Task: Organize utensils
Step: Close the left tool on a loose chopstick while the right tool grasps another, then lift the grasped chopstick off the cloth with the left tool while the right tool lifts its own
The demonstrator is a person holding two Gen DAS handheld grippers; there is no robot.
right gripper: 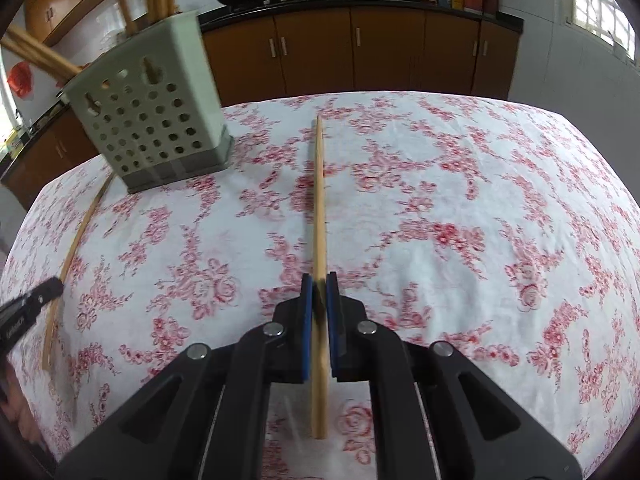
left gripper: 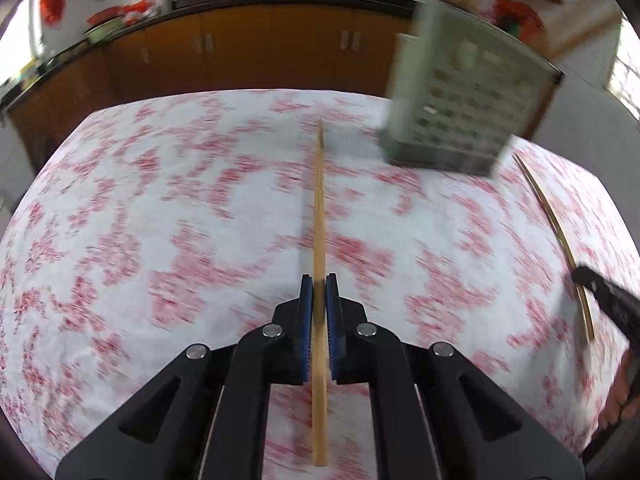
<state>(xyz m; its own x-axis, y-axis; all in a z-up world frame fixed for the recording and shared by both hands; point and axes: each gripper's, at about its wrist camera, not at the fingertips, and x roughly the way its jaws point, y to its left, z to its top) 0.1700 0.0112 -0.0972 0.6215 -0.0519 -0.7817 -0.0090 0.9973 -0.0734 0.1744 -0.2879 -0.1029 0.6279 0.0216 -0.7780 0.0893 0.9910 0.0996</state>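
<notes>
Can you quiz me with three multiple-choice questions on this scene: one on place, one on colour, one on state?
1. In the right wrist view, where is the holder?
A. upper left
B. lower right
C. centre

2. What colour is the tablecloth print?
A. blue
B. red
C. green

3. What is the left gripper doing?
A. open, empty
B. shut on a spoon
C. shut on a chopstick

Answers: A, it stands at the table's far left; B, red flowers on white; C, the blue pads clamp the stick.
</notes>
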